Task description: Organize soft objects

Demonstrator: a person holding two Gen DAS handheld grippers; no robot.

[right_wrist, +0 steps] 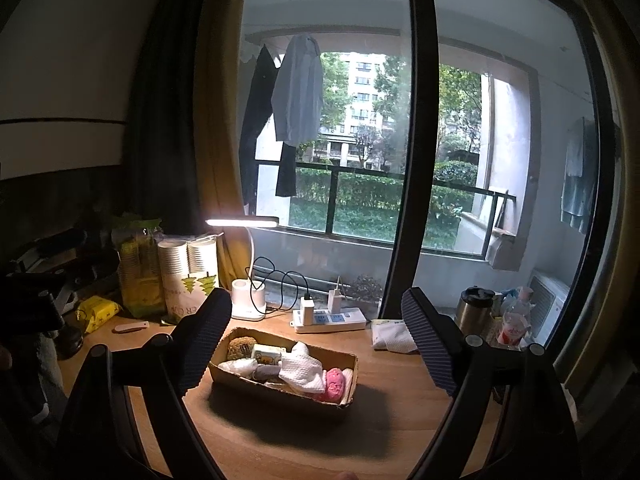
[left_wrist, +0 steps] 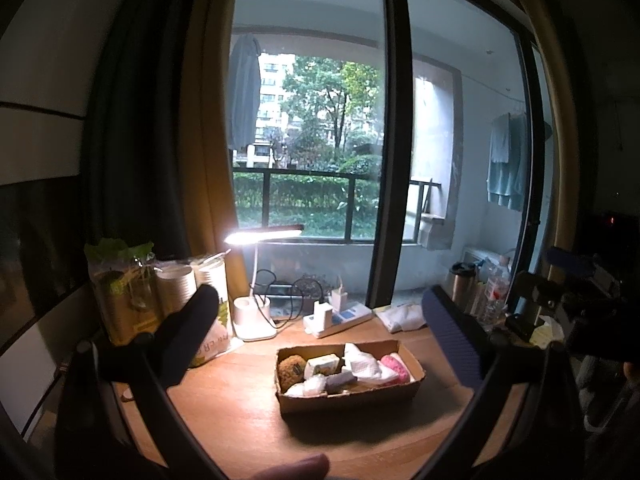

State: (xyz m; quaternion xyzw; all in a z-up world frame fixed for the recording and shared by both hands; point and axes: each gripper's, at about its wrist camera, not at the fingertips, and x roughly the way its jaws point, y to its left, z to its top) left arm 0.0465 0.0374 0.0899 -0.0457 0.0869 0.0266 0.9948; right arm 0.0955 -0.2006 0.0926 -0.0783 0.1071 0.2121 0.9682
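A brown cardboard box [left_wrist: 352, 398] [right_wrist: 276, 388] stands in the middle of the wooden table. It holds several soft items: a brown scrubber [left_wrist: 291, 367] [right_wrist: 240, 346], a white cloth [left_wrist: 362, 362] [right_wrist: 304, 368], a pink sponge [left_wrist: 396, 366] [right_wrist: 335, 385], a yellowish pack [left_wrist: 322, 364] [right_wrist: 269, 354] and a grey piece [left_wrist: 341, 381]. My left gripper [left_wrist: 320, 336] is open and empty, held above and in front of the box. My right gripper [right_wrist: 316, 344] is open and empty, raised above the box.
A lit white desk lamp [left_wrist: 256, 304] [right_wrist: 248, 276] and a white power strip [left_wrist: 338, 318] [right_wrist: 330, 319] stand behind the box. Paper cup stacks [left_wrist: 192, 284] [right_wrist: 188, 268] are at left. A folded white cloth [left_wrist: 402, 316] [right_wrist: 394, 336], a steel tumbler [right_wrist: 474, 310] and bottles sit at right. A yellow pack [right_wrist: 98, 312] lies far left.
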